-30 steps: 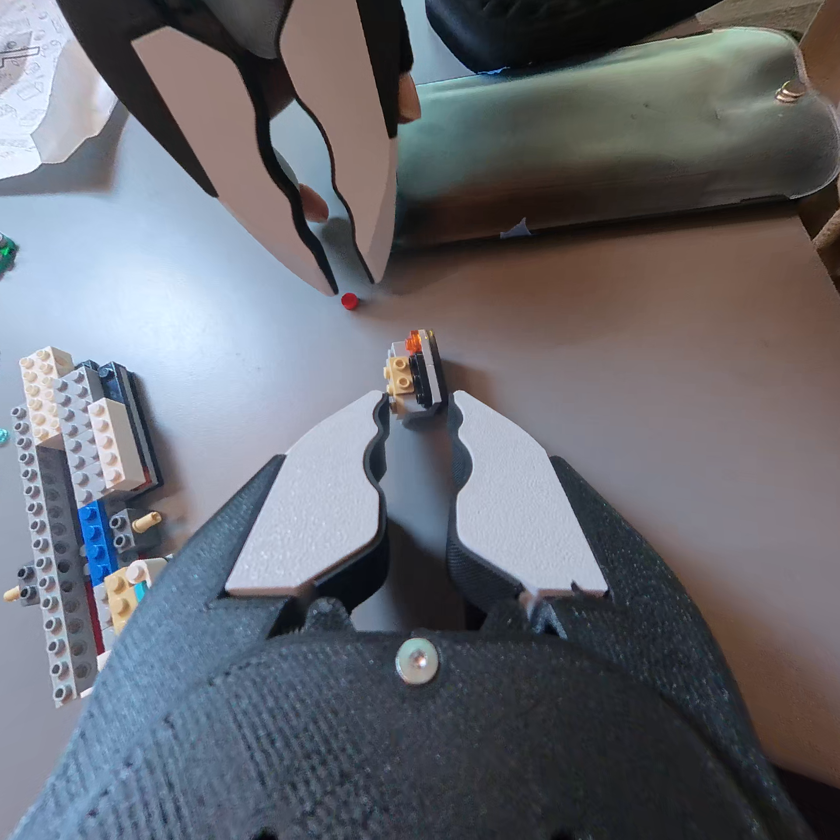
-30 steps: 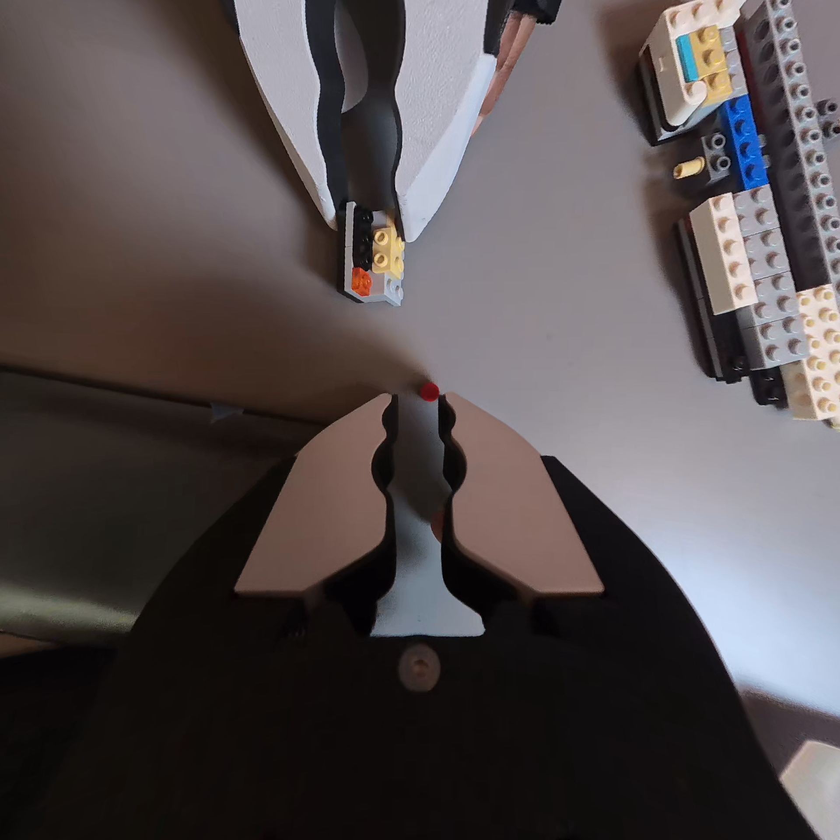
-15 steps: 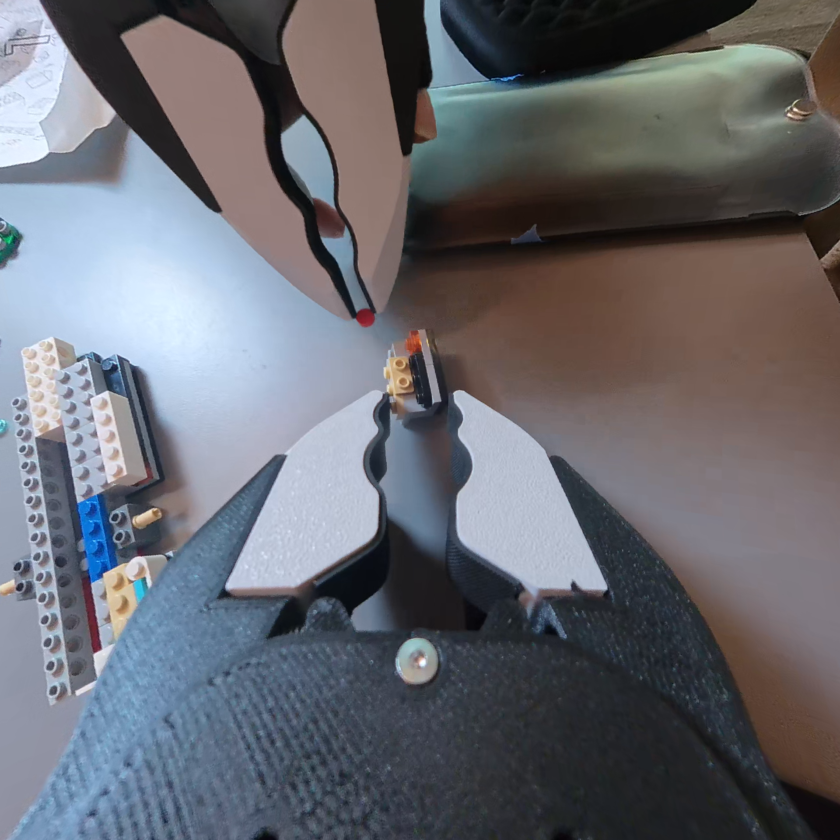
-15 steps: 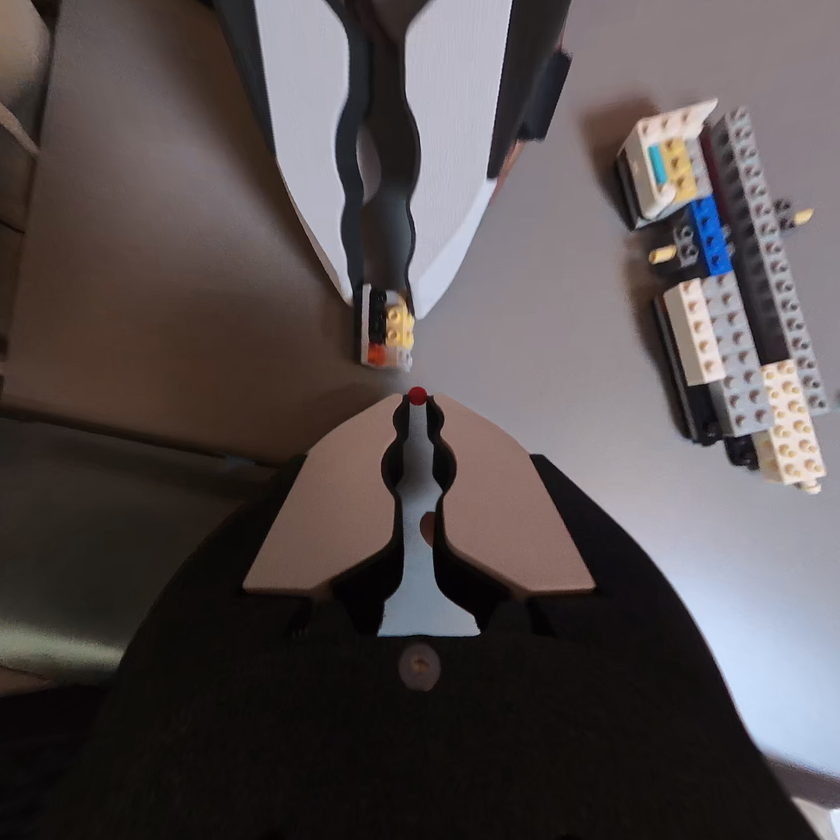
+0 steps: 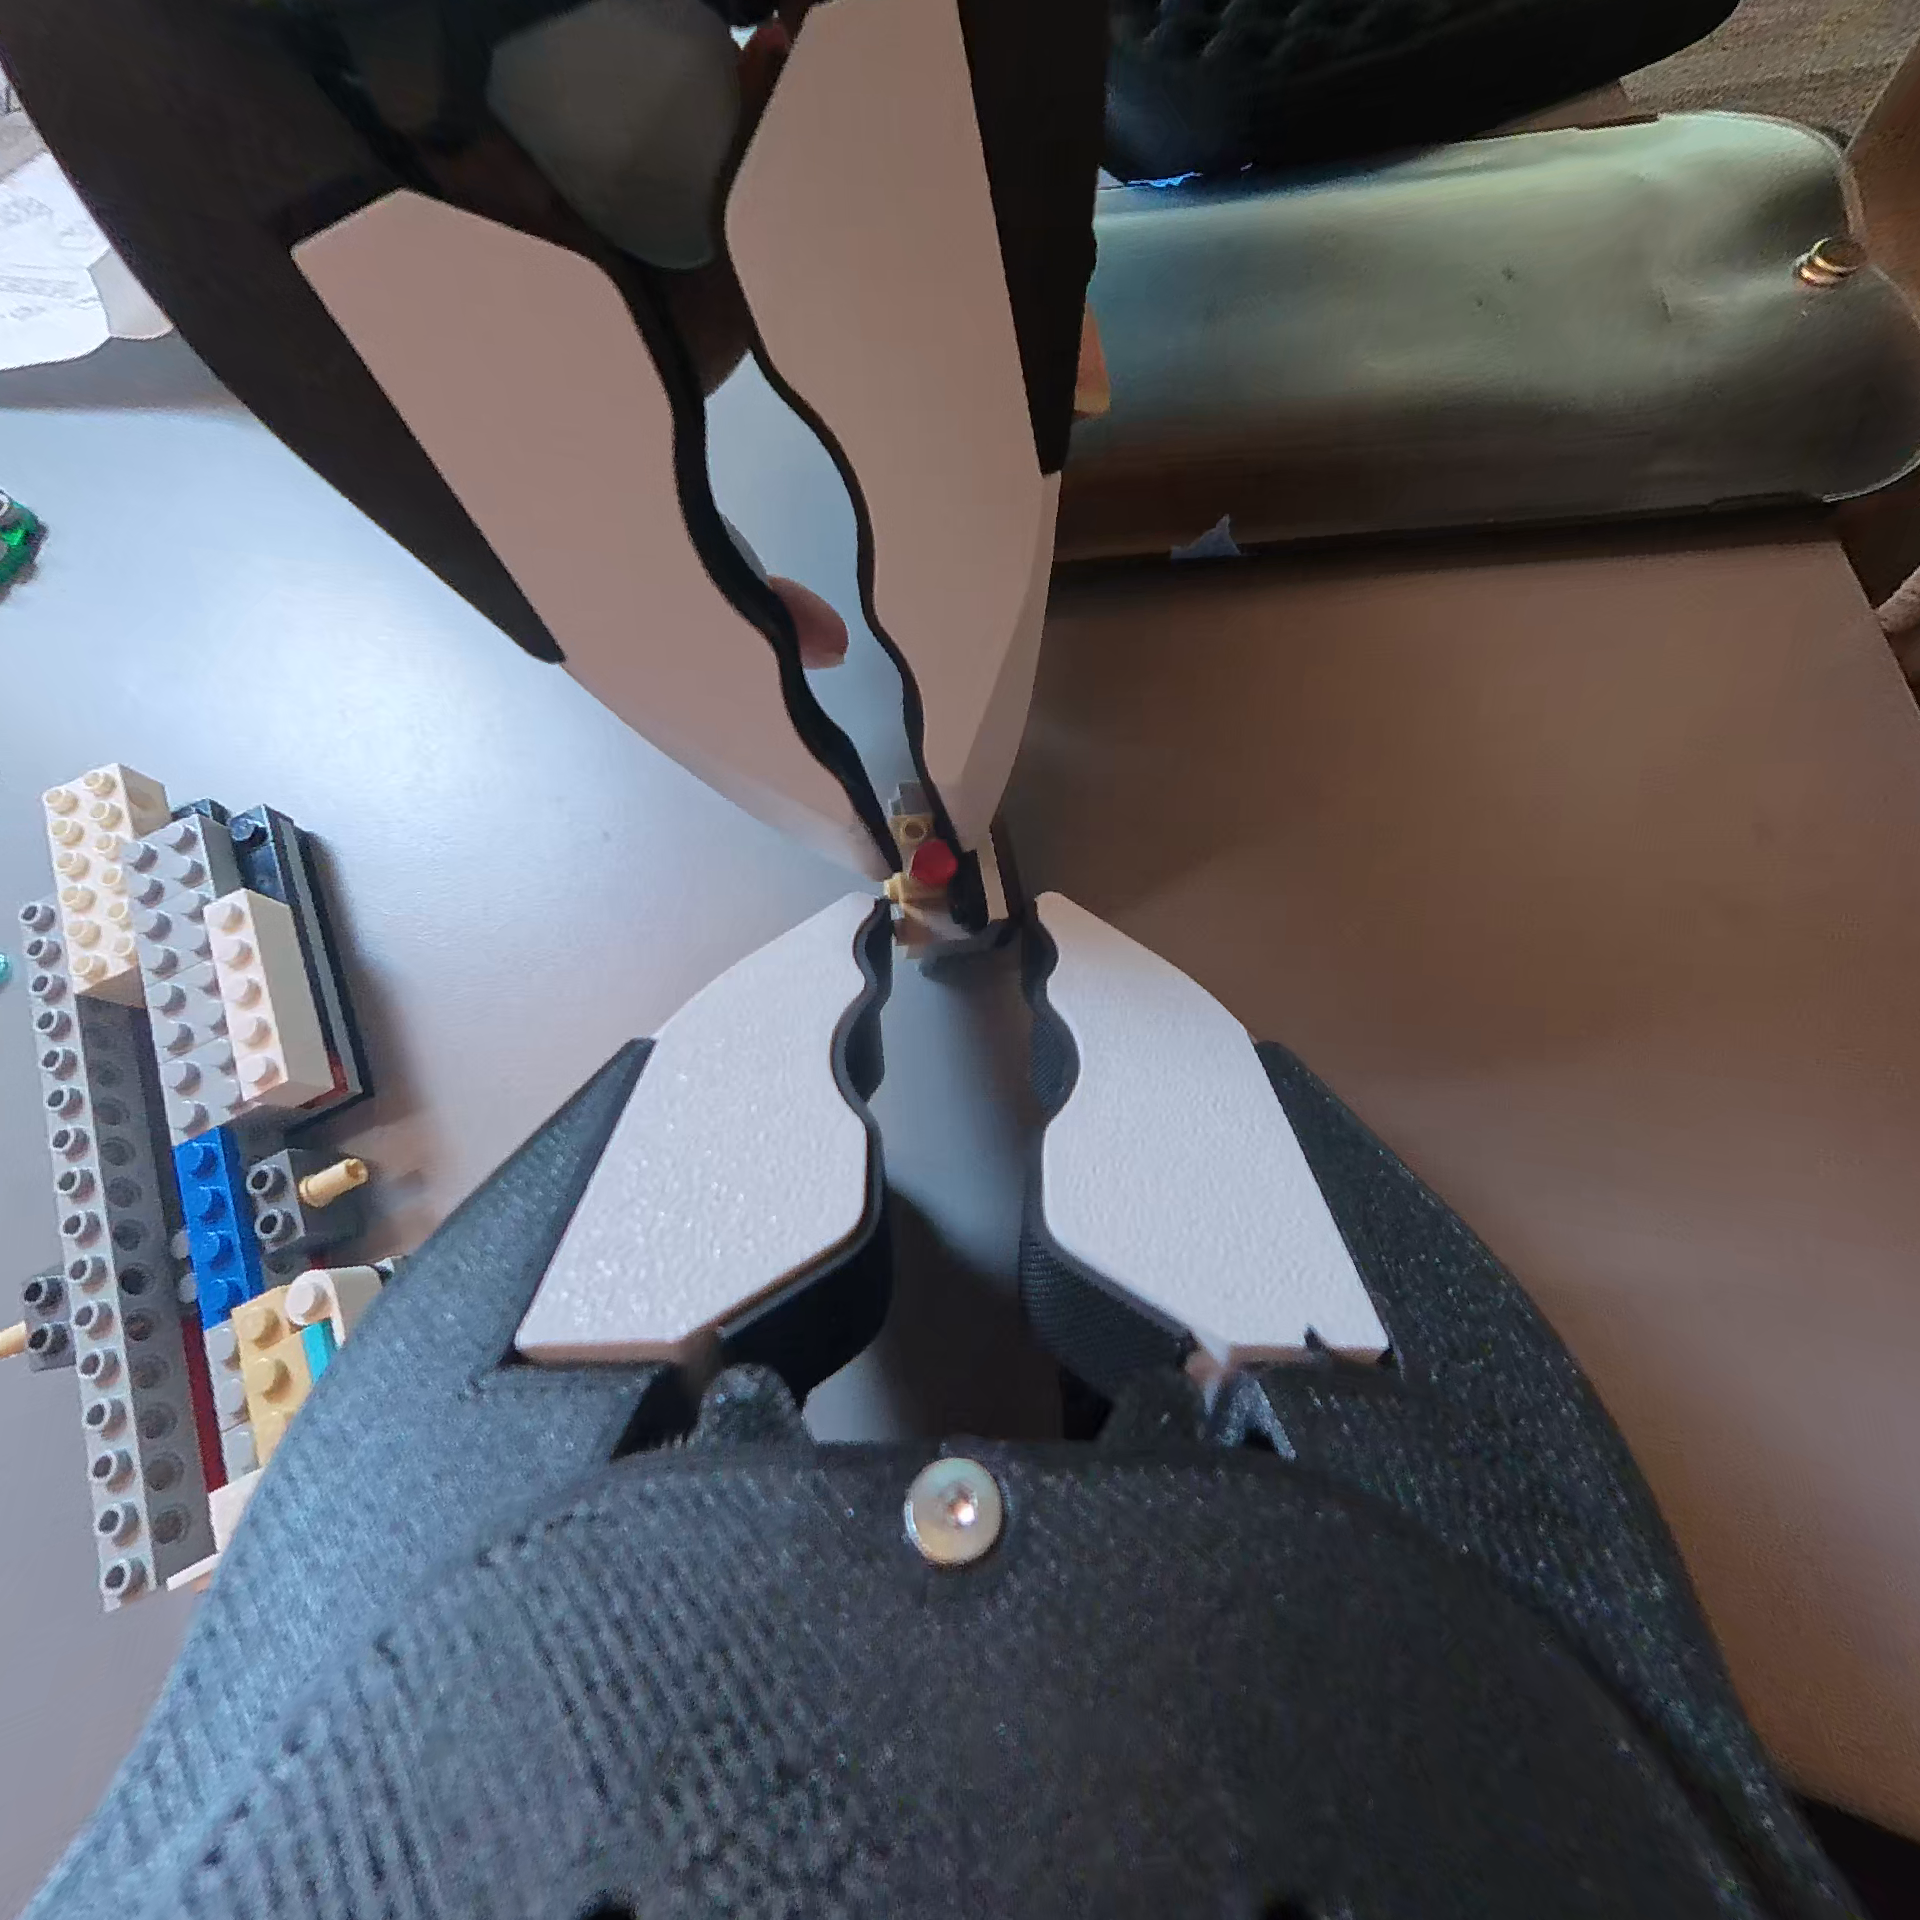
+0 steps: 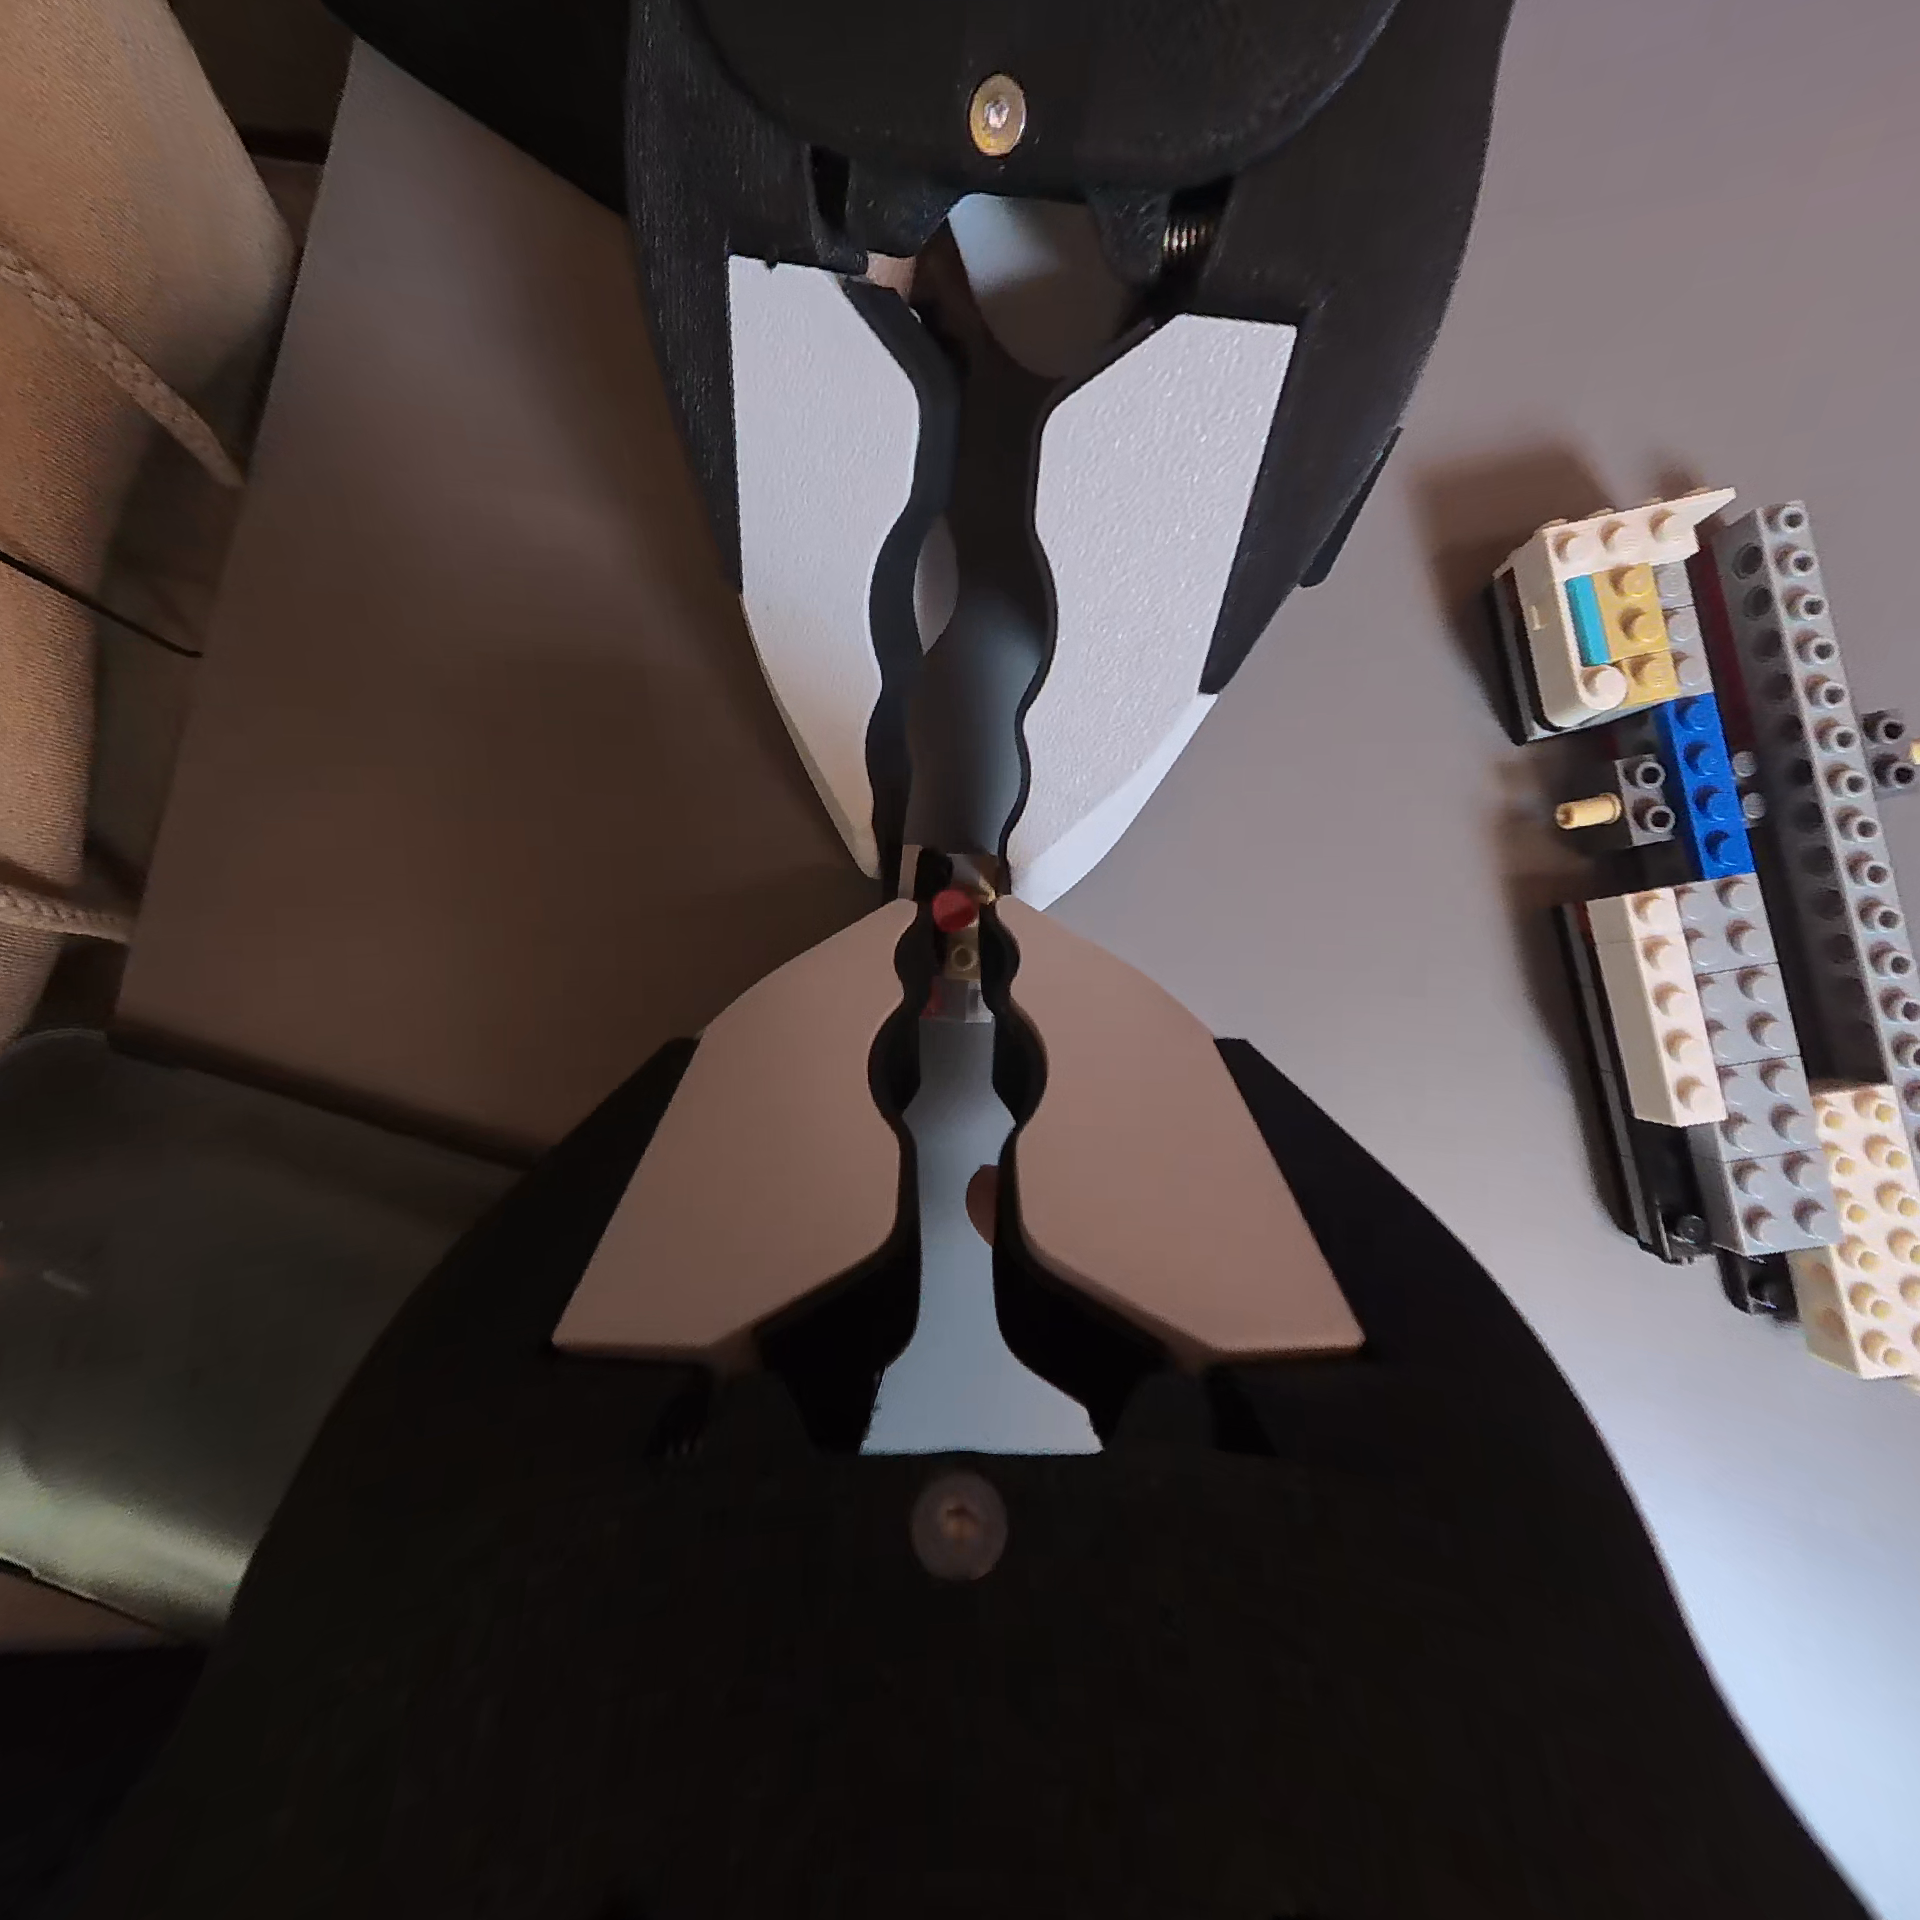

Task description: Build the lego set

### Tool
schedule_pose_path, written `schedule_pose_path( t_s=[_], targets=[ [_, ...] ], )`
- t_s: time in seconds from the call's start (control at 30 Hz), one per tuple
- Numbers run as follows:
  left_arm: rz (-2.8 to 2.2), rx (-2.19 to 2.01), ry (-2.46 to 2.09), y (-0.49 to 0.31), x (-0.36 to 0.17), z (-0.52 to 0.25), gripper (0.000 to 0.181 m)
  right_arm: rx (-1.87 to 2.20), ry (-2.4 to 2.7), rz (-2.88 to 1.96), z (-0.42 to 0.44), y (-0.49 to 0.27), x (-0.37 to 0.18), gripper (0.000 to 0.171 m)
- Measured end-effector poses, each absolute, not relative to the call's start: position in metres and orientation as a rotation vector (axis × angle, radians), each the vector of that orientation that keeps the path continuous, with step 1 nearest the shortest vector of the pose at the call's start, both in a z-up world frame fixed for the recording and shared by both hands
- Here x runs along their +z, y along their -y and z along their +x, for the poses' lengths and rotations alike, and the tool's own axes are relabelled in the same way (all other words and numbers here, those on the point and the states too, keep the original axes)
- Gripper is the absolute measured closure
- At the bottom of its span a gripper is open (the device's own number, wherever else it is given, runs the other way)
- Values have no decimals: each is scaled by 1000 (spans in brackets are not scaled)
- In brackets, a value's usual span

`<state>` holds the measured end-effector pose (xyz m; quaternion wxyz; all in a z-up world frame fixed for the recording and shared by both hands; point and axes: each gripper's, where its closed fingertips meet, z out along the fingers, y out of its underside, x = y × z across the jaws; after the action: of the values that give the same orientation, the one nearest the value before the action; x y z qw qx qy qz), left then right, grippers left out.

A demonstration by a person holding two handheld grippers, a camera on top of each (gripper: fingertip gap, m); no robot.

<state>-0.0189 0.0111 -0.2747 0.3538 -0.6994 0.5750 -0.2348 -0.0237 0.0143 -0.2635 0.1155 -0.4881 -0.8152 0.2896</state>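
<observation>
Both grippers met tip to tip: left gripper [image 5: 951, 914] clamped the small brick assembly [image 5: 935, 904], mostly hidden, while right gripper [image 6: 953, 914] pinched the red stud [image 6: 952, 910].

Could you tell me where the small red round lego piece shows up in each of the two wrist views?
Left wrist view: the red round piece sits just above centre, where both grippers' tips meet, against the small brick assembly.
Right wrist view: the piece is near centre, slightly above it, at the right gripper tips.
Shared landmark: the long grey lego build, at the left edge in the left view and the right edge in the right view.
</observation>
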Motion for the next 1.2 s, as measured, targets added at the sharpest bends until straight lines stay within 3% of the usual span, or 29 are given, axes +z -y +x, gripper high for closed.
schedule_pose_path(
  t_s=[0.6, 1.2],
  targets=[
    [-1821, -651, -1485, -8, -274, -18, 157, 1182, 2192, -1725, -25, -17, -255, 156],
    [-1826, -664, -1485, -6, -274, -17, 157, 1158, 2237, -1707, -24, -11, -265, 161]
  ],
)
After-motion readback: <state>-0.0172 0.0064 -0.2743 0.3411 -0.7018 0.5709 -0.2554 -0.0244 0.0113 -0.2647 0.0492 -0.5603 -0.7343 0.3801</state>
